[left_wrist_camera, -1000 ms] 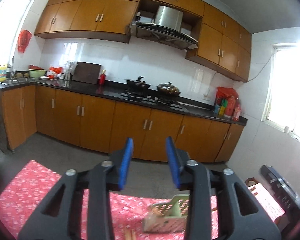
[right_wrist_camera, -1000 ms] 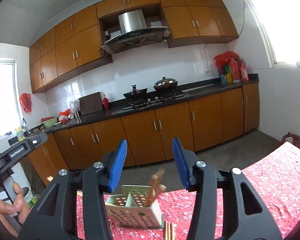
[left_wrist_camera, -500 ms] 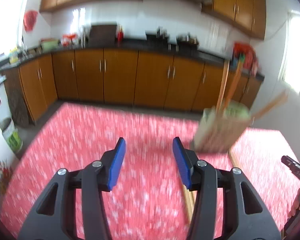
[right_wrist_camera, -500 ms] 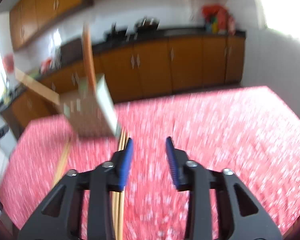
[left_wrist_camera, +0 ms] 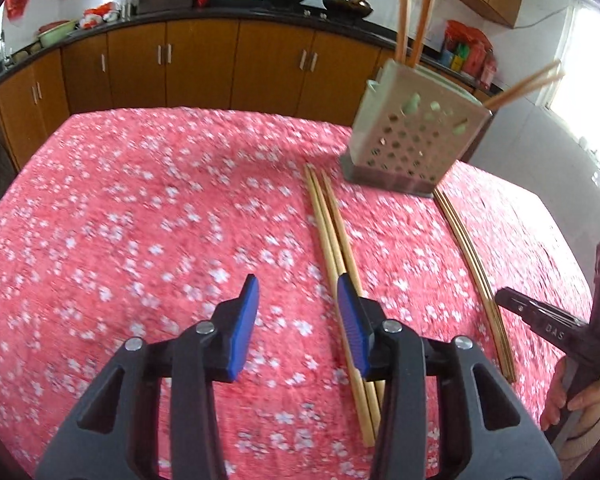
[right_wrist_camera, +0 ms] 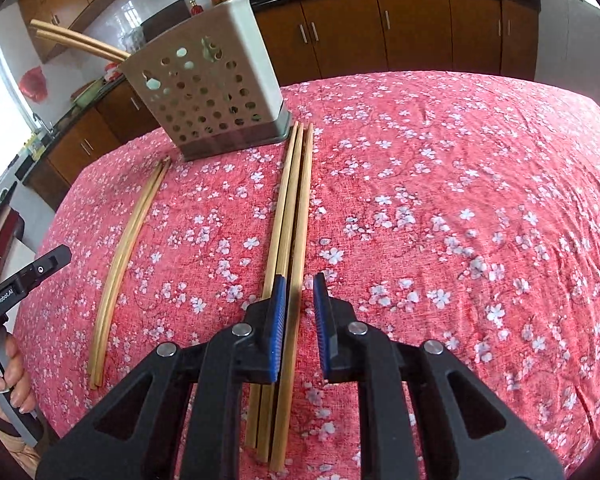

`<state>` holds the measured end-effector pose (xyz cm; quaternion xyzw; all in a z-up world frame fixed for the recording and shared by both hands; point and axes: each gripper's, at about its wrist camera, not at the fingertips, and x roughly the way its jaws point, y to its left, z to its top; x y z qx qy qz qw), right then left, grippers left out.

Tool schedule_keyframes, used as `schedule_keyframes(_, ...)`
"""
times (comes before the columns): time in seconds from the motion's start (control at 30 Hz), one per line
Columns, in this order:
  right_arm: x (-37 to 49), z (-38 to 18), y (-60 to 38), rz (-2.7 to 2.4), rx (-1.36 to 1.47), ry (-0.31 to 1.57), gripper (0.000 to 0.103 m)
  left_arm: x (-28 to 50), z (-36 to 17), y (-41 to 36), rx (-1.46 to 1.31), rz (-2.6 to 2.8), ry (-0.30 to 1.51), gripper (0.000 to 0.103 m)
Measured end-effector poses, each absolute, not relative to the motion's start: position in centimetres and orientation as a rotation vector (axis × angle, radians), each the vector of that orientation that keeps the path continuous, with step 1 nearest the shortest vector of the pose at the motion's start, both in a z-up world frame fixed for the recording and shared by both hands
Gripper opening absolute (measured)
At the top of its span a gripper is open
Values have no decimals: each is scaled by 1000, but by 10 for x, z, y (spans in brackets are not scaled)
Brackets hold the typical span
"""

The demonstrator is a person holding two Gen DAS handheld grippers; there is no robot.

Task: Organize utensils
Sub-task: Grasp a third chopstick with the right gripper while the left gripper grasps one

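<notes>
Hovering over a red floral-clothed surface (left_wrist_camera: pixel 100 220), the left gripper (left_wrist_camera: pixel 298 322) stands with its blue-padded jaws spread wide and nothing between them. In the left wrist view, a bundle of wooden chopsticks (left_wrist_camera: pixel 332 236) lies on the cloth, running away from the camera; its near part passes just beside and under the right-hand blue pad, outside the gap. A second bundle of chopsticks (left_wrist_camera: pixel 474 268) lies farther right, well apart from the gripper. At the far ends of both bundles stands a perforated grey utensil holder (left_wrist_camera: pixel 408 144), with more chopsticks rising from its top. At the right edge, a hand (left_wrist_camera: pixel 576 404) grips the handle of the other tool. Brown kitchen cabinets (left_wrist_camera: pixel 204 68) line the background.

In the right wrist view, the right gripper (right_wrist_camera: pixel 300 320) hangs low over the nearer bundle of chopsticks (right_wrist_camera: pixel 294 208), jaws narrowly parted. One stick of that bundle runs straight through the gap between the blue pads; the rest lie under the left-hand pad. Whether the pads touch the stick cannot be told. The utensil holder (right_wrist_camera: pixel 208 92) stands at the bundle's far end, and the second bundle (right_wrist_camera: pixel 128 248) lies to the left, well clear. A hand (right_wrist_camera: pixel 8 380) holding the left tool shows at the left edge.
</notes>
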<state>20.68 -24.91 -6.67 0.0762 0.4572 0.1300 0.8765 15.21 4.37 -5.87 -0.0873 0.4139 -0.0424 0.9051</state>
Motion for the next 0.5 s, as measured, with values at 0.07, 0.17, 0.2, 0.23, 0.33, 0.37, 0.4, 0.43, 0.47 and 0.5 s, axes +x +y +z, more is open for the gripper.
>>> schedule_keyframes(0.07,205,-71,-249,269,148,962,14,153,-61,39,-175,-100,866,37)
schedule_keyframes(0.17,205,-72,-250,260,115,956,11,153,-65,32,-168,-121,879,34)
schedule_keyframes(0.2,205,-72,-249,250,98,953,8,152,-67,30,-164,-131,885,32)
schedule_keyframes(0.23,206,-73,-249,215,68,944,8,153,-68,28,-161,-137,889,30)
schedule_keyframes(0.33,210,-73,-258,141,84,936,7,154,-72,22,-148,-155,903,26)
schedule_keyframes(0.37,212,-73,-261,133,98,938,7,153,-74,21,-143,-157,907,25)
schedule_keyframes(0.4,212,-73,-263,131,104,939,8,153,-75,19,-135,-161,914,23)
schedule_keyframes(0.43,213,-74,-264,131,102,939,7,153,-77,17,-125,-163,921,22)
schedule_keyframes(0.47,213,-74,-266,131,100,938,7,153,-79,15,-117,-162,925,21)
schedule_keyframes(0.5,213,-73,-266,132,98,937,7,153,-80,14,-110,-164,930,21)
